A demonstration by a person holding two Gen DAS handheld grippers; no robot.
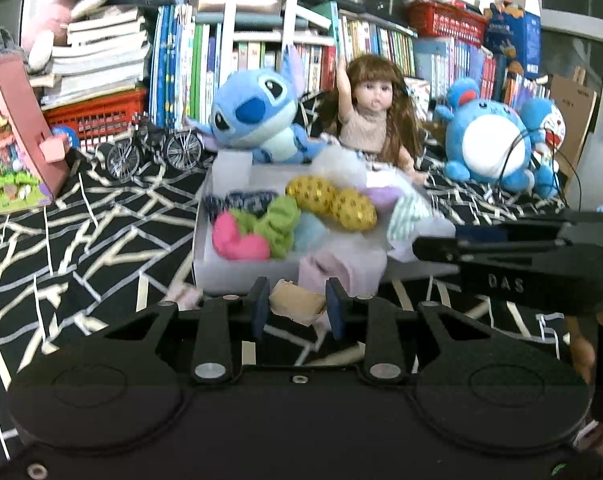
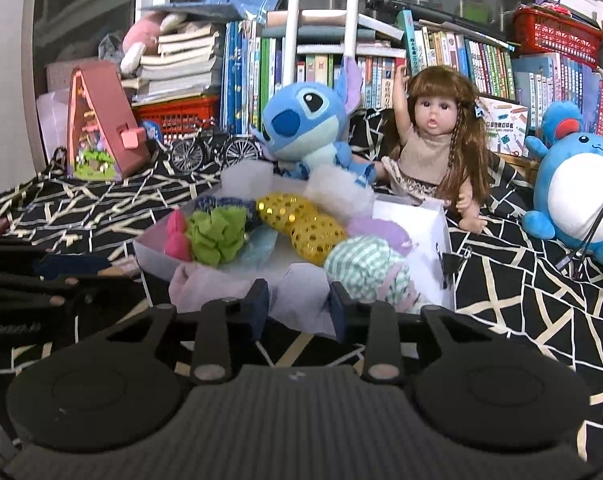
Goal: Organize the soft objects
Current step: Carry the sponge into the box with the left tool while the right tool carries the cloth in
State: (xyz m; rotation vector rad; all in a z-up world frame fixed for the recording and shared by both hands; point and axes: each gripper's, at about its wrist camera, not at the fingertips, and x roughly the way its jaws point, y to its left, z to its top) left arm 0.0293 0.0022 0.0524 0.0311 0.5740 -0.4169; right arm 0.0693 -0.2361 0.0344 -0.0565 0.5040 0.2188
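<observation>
A white box (image 1: pixel 237 276) (image 2: pixel 417 220) on the patterned bedspread holds several soft pieces: pink (image 1: pixel 239 240), green (image 1: pixel 275 220) (image 2: pixel 215 236), gold sequined (image 1: pixel 333 198) (image 2: pixel 301 220) and green-checked (image 2: pixel 365 266). A lilac cloth (image 1: pixel 341 268) (image 2: pixel 297 292) hangs over the box's near wall. My right gripper (image 2: pixel 297 306) is shut on that lilac cloth at the box front. My left gripper (image 1: pixel 297 306) is shut on a small beige soft piece (image 1: pixel 297 304) just before the box. Each gripper also shows from the side in the other's view: the right gripper (image 1: pixel 501 252) and the left gripper (image 2: pixel 41 280).
Behind the box sit a blue Stitch plush (image 1: pixel 257 112) (image 2: pixel 305 124), a long-haired doll (image 1: pixel 369 116) (image 2: pixel 437 140) and a round blue plush (image 1: pixel 489 144) (image 2: pixel 577 196). A toy bicycle (image 1: pixel 153 148) and a pink model house (image 1: pixel 17 140) stand at the left. Bookshelves fill the back.
</observation>
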